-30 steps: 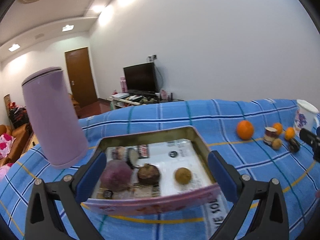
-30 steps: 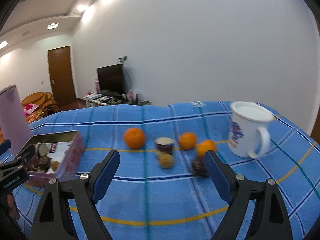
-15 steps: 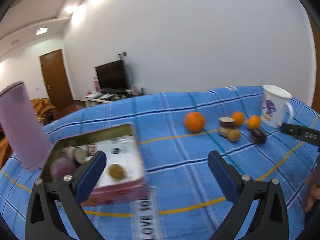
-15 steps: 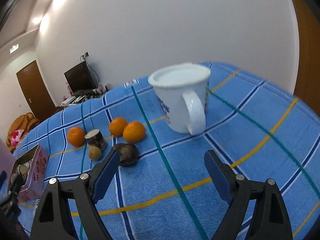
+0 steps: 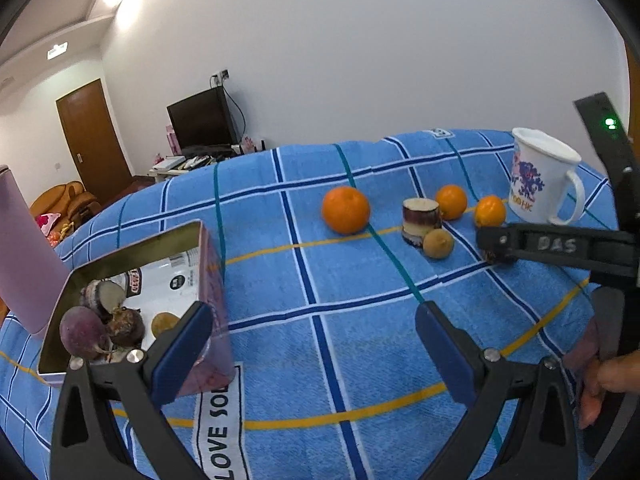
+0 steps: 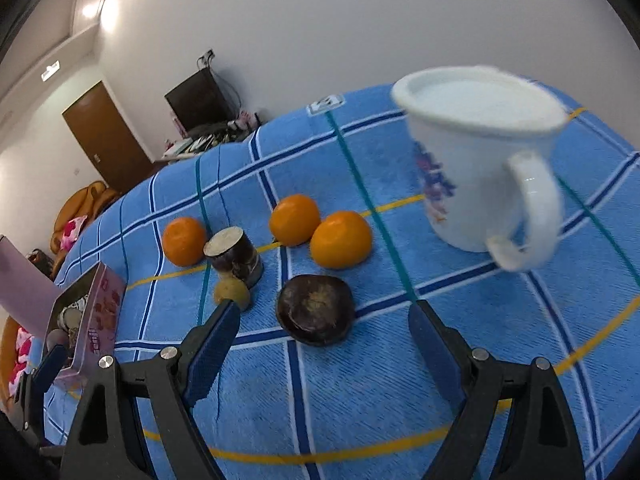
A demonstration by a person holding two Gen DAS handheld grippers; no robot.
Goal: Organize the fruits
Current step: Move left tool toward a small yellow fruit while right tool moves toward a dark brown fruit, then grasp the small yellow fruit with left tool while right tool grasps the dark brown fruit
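Three oranges [image 5: 345,209] [image 5: 451,201] [image 5: 490,211], a cut purple cane piece [image 5: 421,217] and a small brown fruit [image 5: 438,243] lie on the blue checked cloth. A dark round fruit [image 6: 315,309] lies just ahead of my open right gripper [image 6: 322,334]. A pink tin [image 5: 208,248] at the left holds several dark fruits [image 5: 84,332] and a small brown one. My left gripper [image 5: 312,334] is open and empty over bare cloth, right of the tin. The right gripper's body [image 5: 560,246] shows at the right of the left wrist view.
A white mug [image 6: 480,160] stands right of the fruits, also in the left wrist view [image 5: 540,178]. A lilac tumbler [image 5: 24,256] stands left of the tin. The cloth bears a "LOVE" label [image 5: 218,436]. A TV, a door and a sofa are behind.
The left gripper has swung right, from over the tin to the bare cloth. The right gripper has come in low towards the dark fruit, with the mug now close at its right.
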